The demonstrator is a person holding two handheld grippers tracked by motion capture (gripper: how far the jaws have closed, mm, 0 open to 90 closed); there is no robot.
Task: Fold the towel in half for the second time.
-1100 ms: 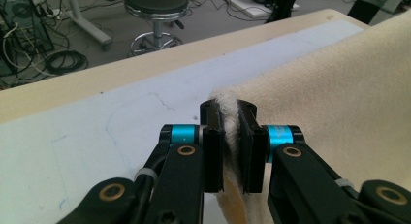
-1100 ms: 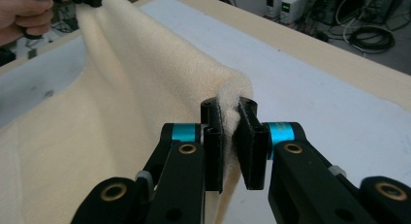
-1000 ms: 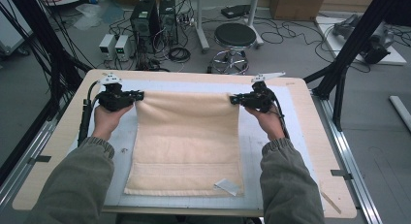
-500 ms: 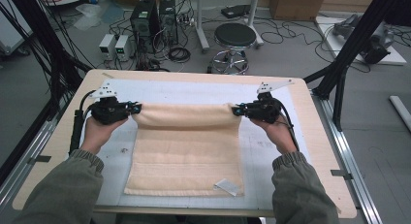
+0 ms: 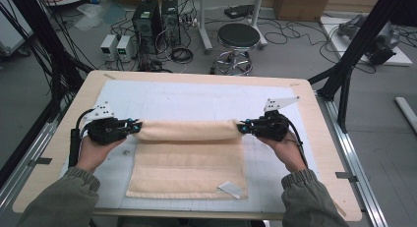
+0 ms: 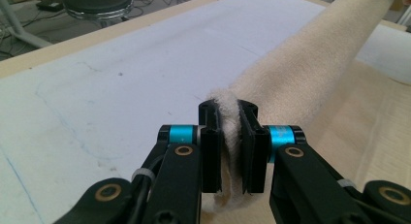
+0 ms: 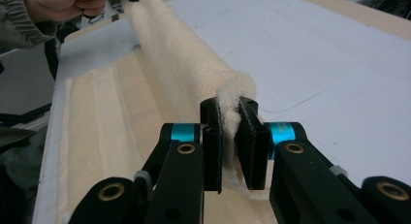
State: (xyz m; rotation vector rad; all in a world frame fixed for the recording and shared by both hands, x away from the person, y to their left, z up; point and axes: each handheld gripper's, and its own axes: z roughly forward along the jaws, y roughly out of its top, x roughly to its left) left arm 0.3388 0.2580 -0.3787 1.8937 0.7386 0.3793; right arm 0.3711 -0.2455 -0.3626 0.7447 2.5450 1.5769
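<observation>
Left gripper clamped on towel left corner, cloth pinched between jaws. Towel's far edge lifted, curled over toward person, near half flat on mat. White tag at near right corner. Right gripper clamped on right corner.

Grey concrete floor, strewn with loose black cables. A round black swivel stool on a chrome base stands beyond the tongs, past the far edge of the light wooden surface. Two black computer towers and two small white boxes stand farther left. Black metal frame struts rise on the right.
</observation>
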